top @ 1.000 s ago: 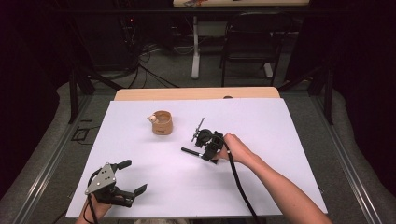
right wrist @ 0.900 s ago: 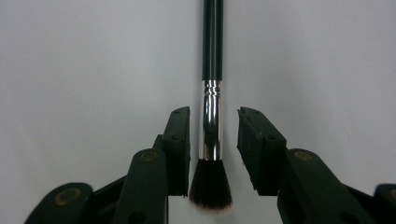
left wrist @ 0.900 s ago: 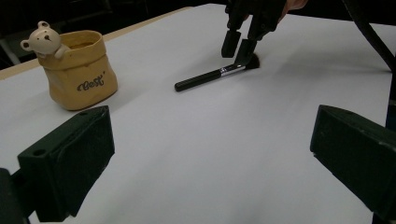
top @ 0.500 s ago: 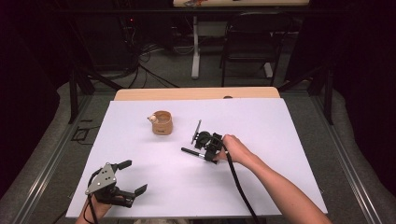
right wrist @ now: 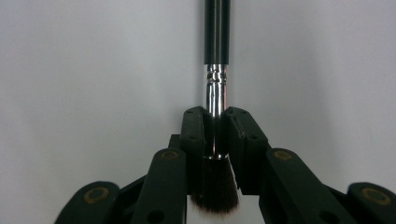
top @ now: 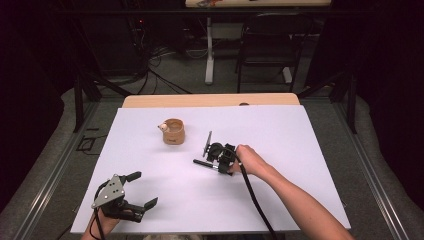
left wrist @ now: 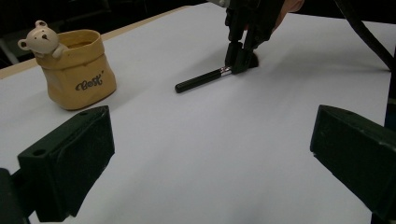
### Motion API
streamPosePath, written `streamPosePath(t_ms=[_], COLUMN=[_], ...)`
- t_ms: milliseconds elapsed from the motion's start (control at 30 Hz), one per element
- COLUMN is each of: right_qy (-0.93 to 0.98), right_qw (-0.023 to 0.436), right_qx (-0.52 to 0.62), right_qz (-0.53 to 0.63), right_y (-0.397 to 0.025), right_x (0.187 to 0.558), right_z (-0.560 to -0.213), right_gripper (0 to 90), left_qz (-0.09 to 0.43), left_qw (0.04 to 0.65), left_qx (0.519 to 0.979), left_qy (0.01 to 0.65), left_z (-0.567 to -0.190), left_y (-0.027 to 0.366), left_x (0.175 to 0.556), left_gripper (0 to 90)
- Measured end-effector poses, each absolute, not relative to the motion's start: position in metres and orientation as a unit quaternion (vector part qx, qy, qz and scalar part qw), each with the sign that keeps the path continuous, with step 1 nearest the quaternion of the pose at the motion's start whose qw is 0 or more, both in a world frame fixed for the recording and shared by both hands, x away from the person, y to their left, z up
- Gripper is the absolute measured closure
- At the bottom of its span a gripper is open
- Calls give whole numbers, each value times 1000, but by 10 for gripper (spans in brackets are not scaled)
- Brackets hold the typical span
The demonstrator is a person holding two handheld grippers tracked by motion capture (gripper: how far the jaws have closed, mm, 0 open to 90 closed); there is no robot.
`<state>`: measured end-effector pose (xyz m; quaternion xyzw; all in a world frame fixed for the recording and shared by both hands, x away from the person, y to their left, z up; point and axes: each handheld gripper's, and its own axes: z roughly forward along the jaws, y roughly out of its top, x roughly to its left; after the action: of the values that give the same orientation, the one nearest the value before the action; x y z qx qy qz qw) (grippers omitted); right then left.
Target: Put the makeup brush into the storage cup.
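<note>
A makeup brush point(right wrist: 216, 46) with a black handle, a silver ferrule and dark bristles lies low over the white table. My right gripper point(right wrist: 215, 126) is shut on it at the ferrule, with the bristles toward the camera. In the high view this right gripper point(top: 216, 164) sits at mid-table and the brush handle point(top: 201, 163) points left from it. The brush point(left wrist: 201, 80) is also in the left gripper view, held by the right gripper point(left wrist: 240, 58). My left gripper point(top: 145, 190) rests open near the front left edge, with nothing between its jaws point(left wrist: 210, 154).
A tan pouch-shaped cup point(top: 173, 131) with a small bear figure on its rim stands behind and left of the brush, and also sits at the left of the left gripper view point(left wrist: 77, 70). The white table sheet point(top: 300, 150) ends at a wooden strip at the back.
The right gripper has edged slightly left with the brush in it. The left gripper has stayed put.
</note>
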<state>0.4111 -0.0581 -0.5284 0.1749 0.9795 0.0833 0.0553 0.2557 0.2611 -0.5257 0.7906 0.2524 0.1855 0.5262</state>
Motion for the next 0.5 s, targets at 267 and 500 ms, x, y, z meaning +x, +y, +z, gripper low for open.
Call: streamPosePath(t_ms=[267, 500], right_qy=[981, 981], right_qw=[64, 74], right_qx=[168, 158], right_qz=[79, 85], right_y=[-57, -59], right_x=[408, 403], right_z=[-526, -515], right_gripper=[774, 776], left_qz=[186, 186], left_qw=[528, 524], left_qx=[789, 792], left_qy=[253, 251], left_z=[-526, -526], left_y=[261, 260], left_x=[256, 256], left_gripper=[0, 0])
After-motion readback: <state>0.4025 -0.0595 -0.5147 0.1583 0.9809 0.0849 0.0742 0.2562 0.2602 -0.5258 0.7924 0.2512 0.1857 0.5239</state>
